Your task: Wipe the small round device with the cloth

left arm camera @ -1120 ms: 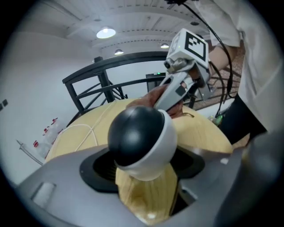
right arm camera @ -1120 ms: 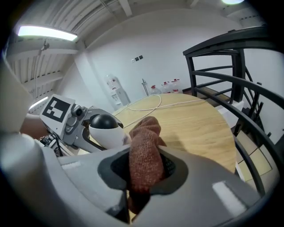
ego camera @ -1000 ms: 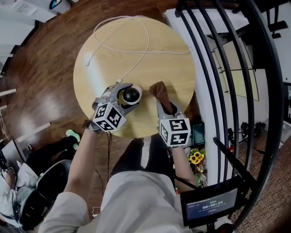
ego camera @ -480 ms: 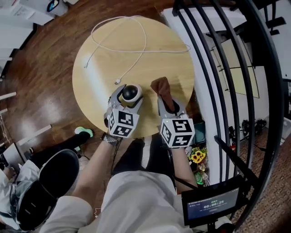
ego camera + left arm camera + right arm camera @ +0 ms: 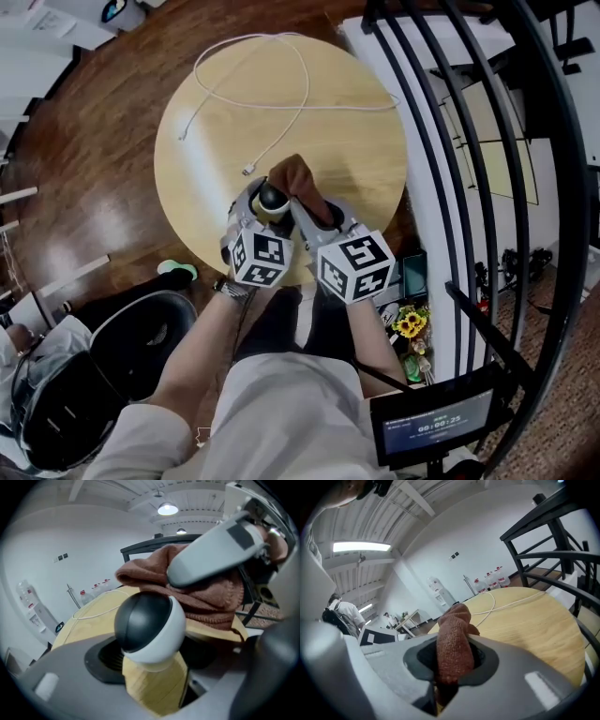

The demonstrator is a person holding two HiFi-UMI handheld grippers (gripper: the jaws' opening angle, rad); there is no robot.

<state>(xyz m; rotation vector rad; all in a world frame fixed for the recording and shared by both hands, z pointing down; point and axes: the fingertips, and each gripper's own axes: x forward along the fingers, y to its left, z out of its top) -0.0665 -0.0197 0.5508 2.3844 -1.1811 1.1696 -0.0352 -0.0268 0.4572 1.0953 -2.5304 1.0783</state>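
Note:
The small round device [image 5: 269, 196], a black and white ball [image 5: 150, 629], sits between the jaws of my left gripper [image 5: 264, 201] over the near edge of the round wooden table [image 5: 216, 159]. The jaws are closed on its sides. My right gripper [image 5: 306, 202] is shut on a brown cloth [image 5: 292, 176], and the cloth's bunched end lies against the right top of the device. In the left gripper view the cloth [image 5: 206, 592] hangs just behind the ball, under a grey finger [image 5: 215, 557] of the right gripper. The right gripper view shows the cloth [image 5: 452, 641] pinched upright between its jaws.
A white cable [image 5: 281, 94] loops across the far half of the table. A black railing [image 5: 450, 141] runs close along the right side. Yellow flowers [image 5: 405, 324] and a screen [image 5: 429, 424] sit below it. A seated person [image 5: 56, 384] is at the lower left.
My right gripper has swung left and up, carrying the cloth from beside the device onto it. The left gripper has rolled about its own line and kept hold of the device.

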